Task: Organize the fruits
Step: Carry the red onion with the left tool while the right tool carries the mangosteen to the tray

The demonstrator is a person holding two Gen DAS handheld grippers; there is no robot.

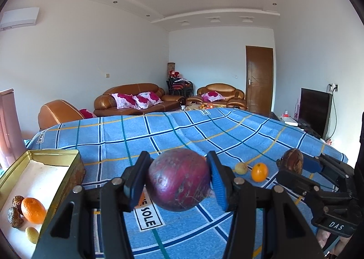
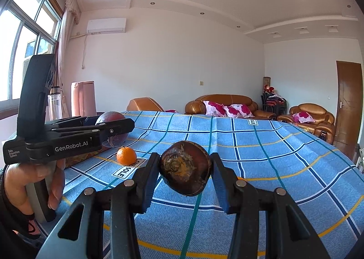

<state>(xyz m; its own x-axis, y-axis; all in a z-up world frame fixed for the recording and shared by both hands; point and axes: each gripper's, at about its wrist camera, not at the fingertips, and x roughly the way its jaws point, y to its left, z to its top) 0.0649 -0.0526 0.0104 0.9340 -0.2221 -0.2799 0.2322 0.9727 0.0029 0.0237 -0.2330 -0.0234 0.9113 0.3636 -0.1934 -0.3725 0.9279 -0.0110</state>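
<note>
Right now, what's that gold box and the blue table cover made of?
The gold box looks like thin metal, probably tin: shiny gold rim, sharp folded edges. The blue table cover looks like woven cloth: matte, soft checked weave with wrinkles and a sewn-on label.

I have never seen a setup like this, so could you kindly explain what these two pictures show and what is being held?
There is no robot: a person holds a two-finger gripper in each hand, each with a camera looking along its fingers. In the left camera's picture, the left gripper is closed on a purple fruit. In the right camera's picture, the right gripper clamps a dark brown fruit. An orange and a small yellowish fruit lie on the blue checked cloth. A gold tin at the left holds more fruit.
</note>
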